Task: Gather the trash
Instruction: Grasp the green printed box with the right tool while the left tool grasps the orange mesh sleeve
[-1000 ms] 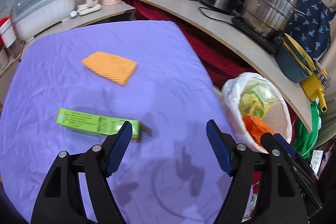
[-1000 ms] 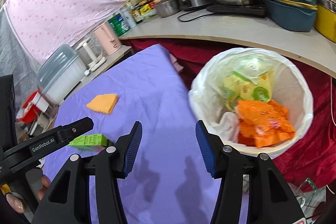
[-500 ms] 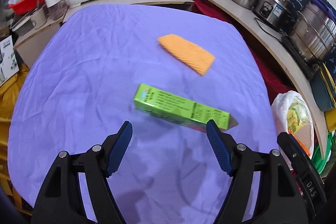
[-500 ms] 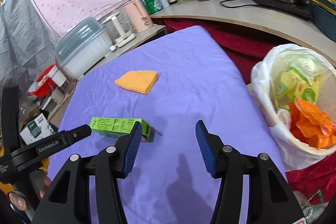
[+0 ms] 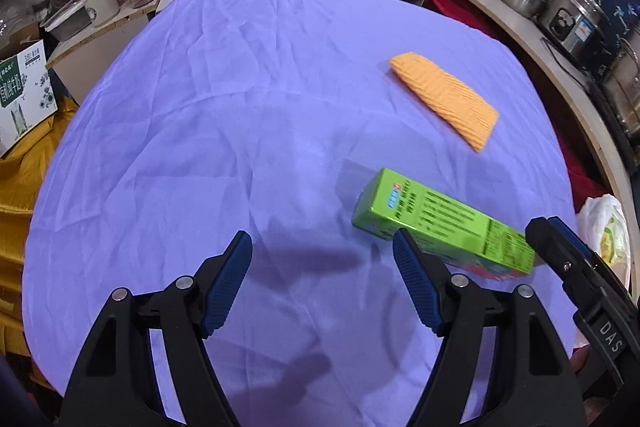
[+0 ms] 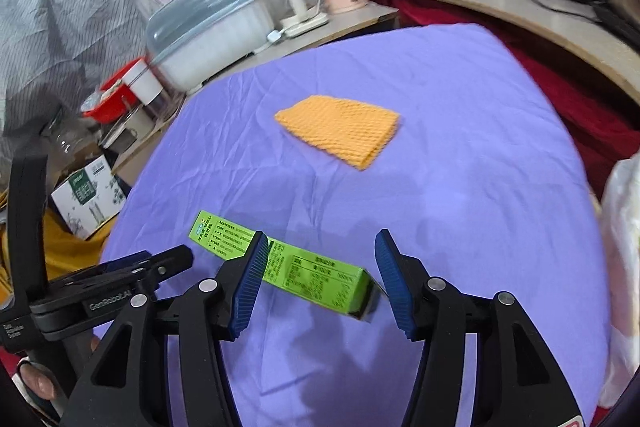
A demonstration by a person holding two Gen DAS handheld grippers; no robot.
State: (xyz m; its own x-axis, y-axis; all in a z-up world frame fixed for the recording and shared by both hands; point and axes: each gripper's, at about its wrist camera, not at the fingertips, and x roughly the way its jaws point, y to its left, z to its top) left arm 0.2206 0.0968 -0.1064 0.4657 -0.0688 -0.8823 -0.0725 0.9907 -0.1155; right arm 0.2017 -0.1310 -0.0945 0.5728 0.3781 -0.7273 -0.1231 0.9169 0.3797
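Right gripper (image 6: 318, 277), spread and just widening, frames a long green printed box (image 6: 280, 265) on purple cloth (image 6: 460, 187).

Purple tablecloth (image 5: 240, 107): matt woven cloth, finely creased. Green box (image 5: 440, 223): glossy printed cardboard. Orange cloth (image 5: 444, 93): ribbed, matt knit. Gripper pads (image 5: 228, 279): ridged blue rubber on smooth black plastic. Far right cooker (image 5: 572, 19): shiny metal. Far container (image 6: 208, 27): translucent plastic lid.

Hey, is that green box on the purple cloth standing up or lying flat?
Lying flat. The green box rests on a long side on the purple cloth, its printed panel facing up, in both wrist views.
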